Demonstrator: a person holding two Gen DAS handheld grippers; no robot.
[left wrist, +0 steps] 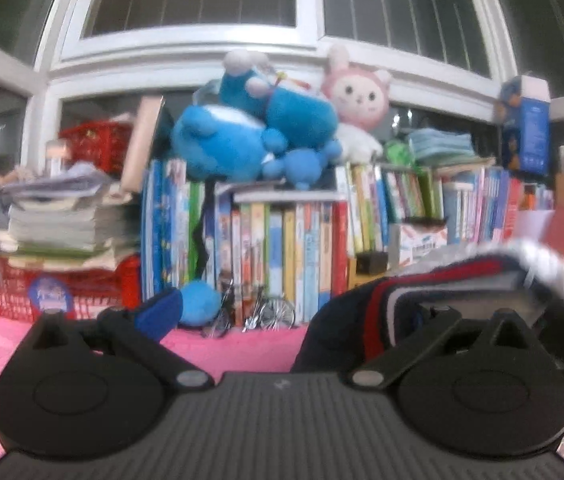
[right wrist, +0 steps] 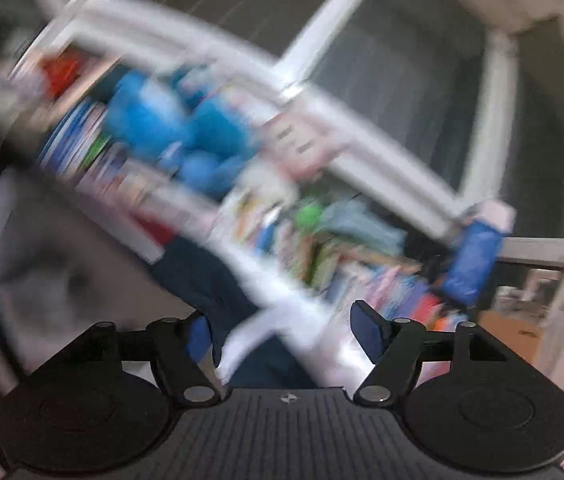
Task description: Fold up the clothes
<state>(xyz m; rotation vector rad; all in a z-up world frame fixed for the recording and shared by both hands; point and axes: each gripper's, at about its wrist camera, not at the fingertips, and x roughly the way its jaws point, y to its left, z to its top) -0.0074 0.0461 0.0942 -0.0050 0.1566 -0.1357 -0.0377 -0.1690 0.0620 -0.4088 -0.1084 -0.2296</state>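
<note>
A dark navy garment with red and white stripes [left wrist: 402, 300] is bunched at the right of the left wrist view, lying over the right finger and hiding it. My left gripper [left wrist: 290, 312] stands wide open; only its left blue pad [left wrist: 159, 312] shows, and that pad touches nothing. The right wrist view is badly blurred. There my right gripper [right wrist: 282, 336] also stands open, tilted, with navy and white cloth [right wrist: 217, 284] running between the two blue pads [right wrist: 366, 332]. The cloth lies against the left pad; the right pad is clear of it.
A pink cover [left wrist: 241, 348] spreads under the grippers. Behind it stand a row of books [left wrist: 282, 248], blue plush toys [left wrist: 249, 136], a pink rabbit plush [left wrist: 358, 96], a small model bicycle [left wrist: 257, 314] and a red basket [left wrist: 9, 284] stacked with papers. Windows lie beyond.
</note>
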